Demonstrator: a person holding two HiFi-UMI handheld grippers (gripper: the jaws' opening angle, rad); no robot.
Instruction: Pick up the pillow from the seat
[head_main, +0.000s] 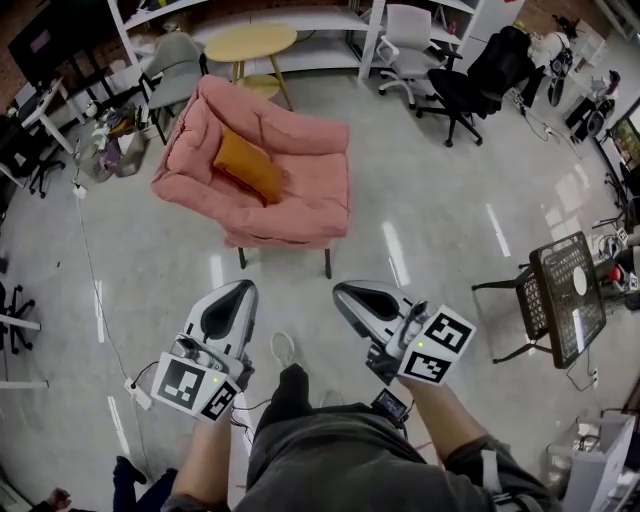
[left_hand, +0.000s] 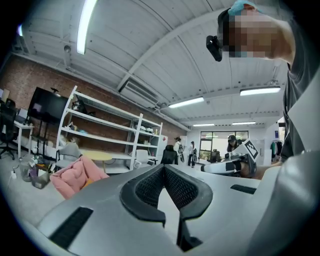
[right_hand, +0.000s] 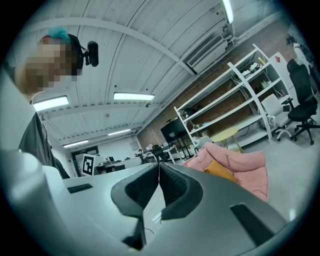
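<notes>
Ahead, pillow (head_main: 248, 165) on armchair (head_main: 305, 195); left tool (head_main: 238, 292), right tool (head_main: 346, 293) closed.

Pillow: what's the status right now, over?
Left gripper shut, empty; right gripper same. Orange pillow on pink armchair seat, untouched. Only floor between.

In the left gripper view the pillow (left_hand: 89, 182) showed only as an orange sliver to the left of the left gripper (left_hand: 163, 168), whose grey body covered the rest of it and the lower part of the pink armchair (left_hand: 75, 176). In the right gripper view the body of the right gripper (right_hand: 159, 165) hid the pillow's lower left edge and the armchair's underside, just right of its tips. The people (left_hand: 192, 151) far beyond the left gripper's tips were too small to make out, and in the head view the forearms (head_main: 205, 462) behind both grippers ran off the bottom edge.
</notes>
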